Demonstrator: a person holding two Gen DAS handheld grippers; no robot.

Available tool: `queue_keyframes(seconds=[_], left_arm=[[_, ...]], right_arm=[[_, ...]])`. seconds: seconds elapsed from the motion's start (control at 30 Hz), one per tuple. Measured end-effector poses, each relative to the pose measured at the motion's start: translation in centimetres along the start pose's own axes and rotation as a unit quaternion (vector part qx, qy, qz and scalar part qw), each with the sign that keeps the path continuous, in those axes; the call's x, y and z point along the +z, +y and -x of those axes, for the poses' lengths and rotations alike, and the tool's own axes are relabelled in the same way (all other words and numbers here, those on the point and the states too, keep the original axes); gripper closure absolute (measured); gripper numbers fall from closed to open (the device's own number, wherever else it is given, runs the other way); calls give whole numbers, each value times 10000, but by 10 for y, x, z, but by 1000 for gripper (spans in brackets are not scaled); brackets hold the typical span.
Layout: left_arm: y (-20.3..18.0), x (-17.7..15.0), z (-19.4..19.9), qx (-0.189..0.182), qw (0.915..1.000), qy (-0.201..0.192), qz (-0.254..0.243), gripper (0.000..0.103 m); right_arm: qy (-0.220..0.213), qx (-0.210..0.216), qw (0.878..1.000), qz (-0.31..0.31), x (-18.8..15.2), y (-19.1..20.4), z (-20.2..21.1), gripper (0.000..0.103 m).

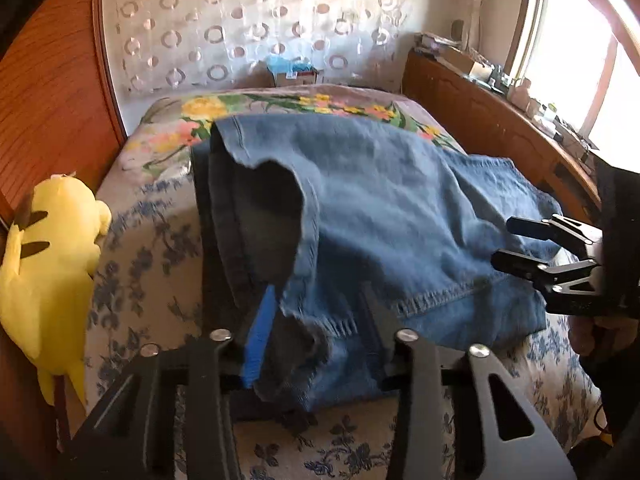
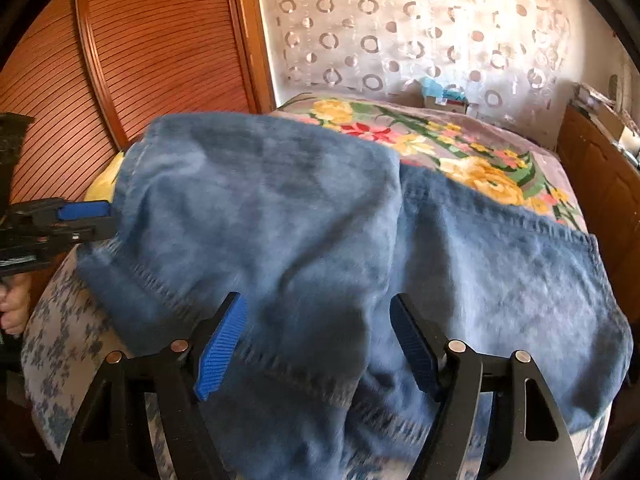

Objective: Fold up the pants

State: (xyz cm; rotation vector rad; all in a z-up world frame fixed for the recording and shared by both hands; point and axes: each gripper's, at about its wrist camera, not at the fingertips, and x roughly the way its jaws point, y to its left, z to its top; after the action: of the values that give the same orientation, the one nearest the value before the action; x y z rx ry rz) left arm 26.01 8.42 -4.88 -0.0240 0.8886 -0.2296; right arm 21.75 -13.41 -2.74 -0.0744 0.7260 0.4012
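I am seeing limp, heavy denim pants (image 1: 380, 208) on the bed (image 1: 152, 248); the left tool (image 1: 316, 344) is straddling a hem, partly open, the right tool (image 2: 318, 344) gaping wide; hems are offering the best hold.

Bed surface: the pants (image 1: 380, 208) cover the middle of the bed (image 1: 144, 248); bare bedspread shows along the near edge and the left side.
Left side: a yellow plush toy (image 1: 52, 256) lies against the wooden door (image 1: 52, 92), narrowing that strip.
Right side: a wooden cabinet (image 1: 480, 116) runs just beside the bed.
Far end: flowered blanket (image 2: 460, 148) lies open.
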Motion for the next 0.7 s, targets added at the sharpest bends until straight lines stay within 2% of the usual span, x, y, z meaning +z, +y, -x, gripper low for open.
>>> queue_keyframes(seconds=[0.03,0.07,0.1,0.17,0.27,0.47,0.53,0.57,0.63,0.67,0.7], left_arm=[[-1,-3,-1,11,10000,9,6,70],[0,-5,-1,32,10000,23,22,80],[1,-7,-1,46,10000,31,42,81],[7,-9,3,70,9998,-45,197,94],[10,-11,14,109,9995,-200,219,101],[16,-16,25,143,9993,-236,270,102],[15,-17,25,88,9993,-228,290,102],[14,-18,24,26,9994,-174,287,97],[10,-18,20,56,9997,-96,227,88],[8,-19,19,109,9997,-87,191,82],[7,-19,17,99,9998,-75,171,79]], right_arm=[[25,29,10000,8,-5,0,1,28],[49,47,10000,16,-7,1,2,28],[74,43,10000,15,-11,1,1,30],[108,43,9999,-3,-17,0,5,32],[131,32,9999,-75,-22,-3,11,35],[189,85,9997,-154,-26,-5,22,46],[222,65,9996,-152,-28,-7,23,54],[238,52,9996,-142,-29,-7,24,57],[253,64,9996,-128,-30,-7,24,74],[242,118,9996,-123,-31,-8,26,77],[220,129,9996,-111,-32,-8,28,85]])
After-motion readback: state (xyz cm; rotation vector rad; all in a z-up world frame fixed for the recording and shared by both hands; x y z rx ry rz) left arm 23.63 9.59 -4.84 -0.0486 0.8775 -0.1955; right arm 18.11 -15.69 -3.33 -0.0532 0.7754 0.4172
